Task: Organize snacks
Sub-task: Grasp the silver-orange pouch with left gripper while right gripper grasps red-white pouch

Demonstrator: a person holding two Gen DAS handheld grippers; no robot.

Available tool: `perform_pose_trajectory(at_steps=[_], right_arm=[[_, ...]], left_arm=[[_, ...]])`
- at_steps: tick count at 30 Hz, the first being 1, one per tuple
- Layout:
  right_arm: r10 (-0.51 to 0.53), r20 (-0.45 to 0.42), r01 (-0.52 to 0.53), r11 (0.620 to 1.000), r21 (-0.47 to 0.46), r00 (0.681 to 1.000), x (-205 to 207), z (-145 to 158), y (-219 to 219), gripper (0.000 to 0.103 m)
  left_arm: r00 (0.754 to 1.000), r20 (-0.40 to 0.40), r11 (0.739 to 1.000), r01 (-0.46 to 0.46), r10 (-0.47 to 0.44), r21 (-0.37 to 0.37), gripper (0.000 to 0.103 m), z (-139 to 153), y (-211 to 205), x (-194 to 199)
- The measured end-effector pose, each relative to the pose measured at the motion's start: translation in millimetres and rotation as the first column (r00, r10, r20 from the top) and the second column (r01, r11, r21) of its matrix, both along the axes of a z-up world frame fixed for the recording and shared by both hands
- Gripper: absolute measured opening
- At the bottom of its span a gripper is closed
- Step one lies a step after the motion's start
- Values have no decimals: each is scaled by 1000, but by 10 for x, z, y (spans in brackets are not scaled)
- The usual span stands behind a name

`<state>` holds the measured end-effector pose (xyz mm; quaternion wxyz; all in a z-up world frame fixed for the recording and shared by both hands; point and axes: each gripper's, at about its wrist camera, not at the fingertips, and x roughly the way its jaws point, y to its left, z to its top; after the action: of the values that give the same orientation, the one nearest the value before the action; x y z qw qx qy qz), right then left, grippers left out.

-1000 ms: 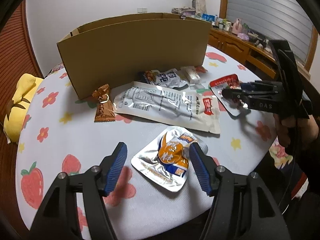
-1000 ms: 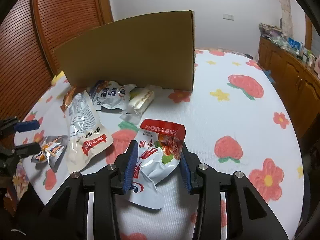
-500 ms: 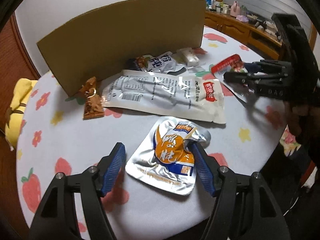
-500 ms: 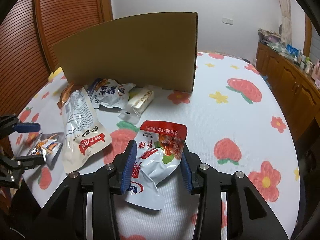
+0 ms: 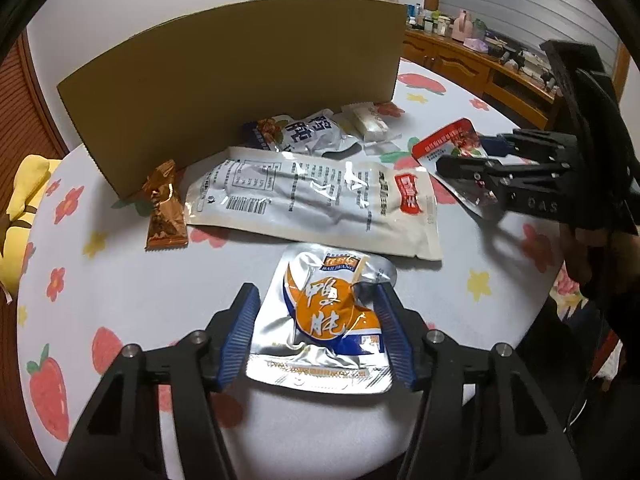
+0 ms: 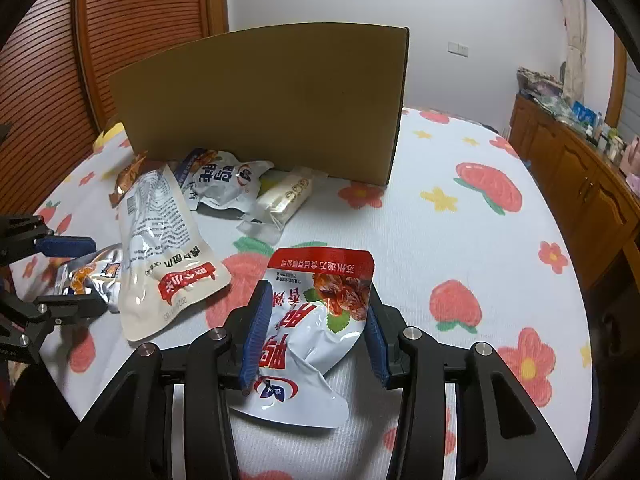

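Observation:
My left gripper (image 5: 318, 320) is closed around a silver and orange snack pouch (image 5: 324, 320), both blue pads touching its sides, on the flowered tablecloth (image 5: 120, 280). My right gripper (image 6: 314, 316) grips a red and white snack pouch (image 6: 316, 316), pads pressed against its edges; it also shows in the left wrist view (image 5: 448, 148). A long white pouch (image 5: 316, 200), a brown wrapper (image 5: 164, 208), a blue and white pouch (image 5: 300, 132) and a pale bar (image 5: 370, 122) lie in front of a tall cardboard box (image 5: 240, 88).
The round table's edge (image 5: 540, 320) curves close on the right in the left wrist view. A yellow cushion (image 5: 20, 208) sits at the left. A wooden sideboard (image 6: 580, 184) with clutter stands beyond the table. A slatted wooden door (image 6: 100, 40) is behind the box.
My left gripper has moved forward over the silver and orange pouch and narrowed onto it. My right gripper has stayed on the red and white pouch with little movement.

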<state>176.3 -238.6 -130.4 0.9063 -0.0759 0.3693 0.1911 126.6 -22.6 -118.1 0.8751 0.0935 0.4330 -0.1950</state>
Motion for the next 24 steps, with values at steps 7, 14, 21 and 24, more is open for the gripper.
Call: perform_pose_trajectory(at_steps=[7,14,21,24], right_arm=[[0,0,0,1000,0,1000,-1,-1,3,43],[-1,0,1,1000,0,1000,-2,-1,0,43],[6,-27,-7,1000,-7,1000,2,28,1,44],[8,-41,-8,1000,-5,999,-17,39,-19,43]], left_arm=[[999,3,999,-45,45,-3,58,2,194,-71],[995,35,995,-91,93,-52,58,105,343,-86],[988,80,989,-129,135,-74,58,270,427,-74],[984,93,986,-141,149,-86,58,326,456,-50]])
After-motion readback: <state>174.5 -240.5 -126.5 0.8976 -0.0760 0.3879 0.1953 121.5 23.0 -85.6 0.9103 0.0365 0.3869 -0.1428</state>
